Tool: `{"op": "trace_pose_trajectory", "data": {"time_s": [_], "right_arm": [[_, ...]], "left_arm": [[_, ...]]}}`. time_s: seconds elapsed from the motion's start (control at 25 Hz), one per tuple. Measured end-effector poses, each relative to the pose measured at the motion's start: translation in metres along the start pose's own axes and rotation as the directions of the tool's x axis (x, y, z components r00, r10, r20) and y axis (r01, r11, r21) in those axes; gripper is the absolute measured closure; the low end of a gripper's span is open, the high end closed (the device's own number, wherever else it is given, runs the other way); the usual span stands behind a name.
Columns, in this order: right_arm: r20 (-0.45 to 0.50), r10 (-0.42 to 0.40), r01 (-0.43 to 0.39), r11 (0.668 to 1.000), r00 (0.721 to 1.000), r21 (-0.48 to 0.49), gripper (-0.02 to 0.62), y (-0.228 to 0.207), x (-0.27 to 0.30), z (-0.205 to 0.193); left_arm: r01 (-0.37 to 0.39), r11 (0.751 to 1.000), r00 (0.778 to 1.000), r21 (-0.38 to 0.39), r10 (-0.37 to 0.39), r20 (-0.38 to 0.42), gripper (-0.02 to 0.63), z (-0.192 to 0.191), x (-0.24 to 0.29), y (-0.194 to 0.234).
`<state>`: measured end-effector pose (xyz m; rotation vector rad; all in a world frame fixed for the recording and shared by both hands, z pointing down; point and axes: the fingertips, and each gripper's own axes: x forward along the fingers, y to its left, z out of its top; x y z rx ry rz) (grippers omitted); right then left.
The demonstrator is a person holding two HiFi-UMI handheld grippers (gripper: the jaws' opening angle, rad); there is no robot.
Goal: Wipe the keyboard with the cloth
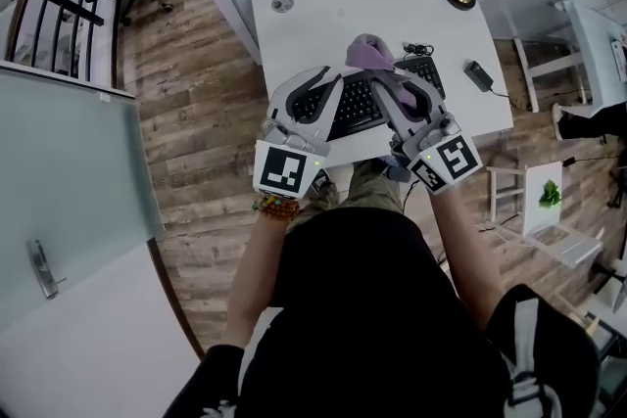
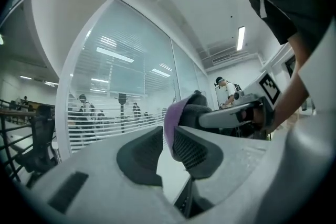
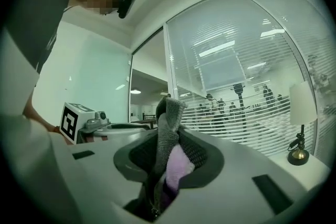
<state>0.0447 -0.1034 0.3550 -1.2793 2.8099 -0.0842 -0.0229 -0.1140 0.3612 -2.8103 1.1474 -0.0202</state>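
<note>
Dark-clad torso (image 1: 372,308) and forearms fill the bottom of the head view, and both hand-held grippers are held out level just beyond them, above the white counter (image 1: 323,10). Between their tips sits the cloth (image 1: 370,54), purple on one face and grey on the other, bunched and off the surface.

The right hand-held gripper (image 3: 168,160) is clamped firmly on a thick fold of it. The left hand-held gripper (image 2: 167,139) has its jaws drawn almost together, with a purple edge of the same cloth between the pads, apparently pinched.

Under both tools lies the black keyboard (image 1: 353,108), partly hidden by them. No part of the cloth touches it.

As I judge it, the task stands at its start: the cloth is secured in both tools, seemingly being spread or re-gripped. Nothing shows whether any keys are already cleaned. Bringing the cloth down and passing it across the keys is all left to do.
</note>
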Motion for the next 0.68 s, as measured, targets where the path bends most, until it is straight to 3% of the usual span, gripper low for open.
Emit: {"op": "trace_pose_trajectory", "data": {"time_s": [0.68], "right_arm": [[-0.010, 0.003, -0.003, 1.000, 1.000, -0.028, 0.503, 0.007, 0.003, -0.006]], "left_arm": [[-0.016, 1.000, 1.000, -0.017, 0.016, -0.020, 0.535, -0.008, -0.021, -0.003]]}}
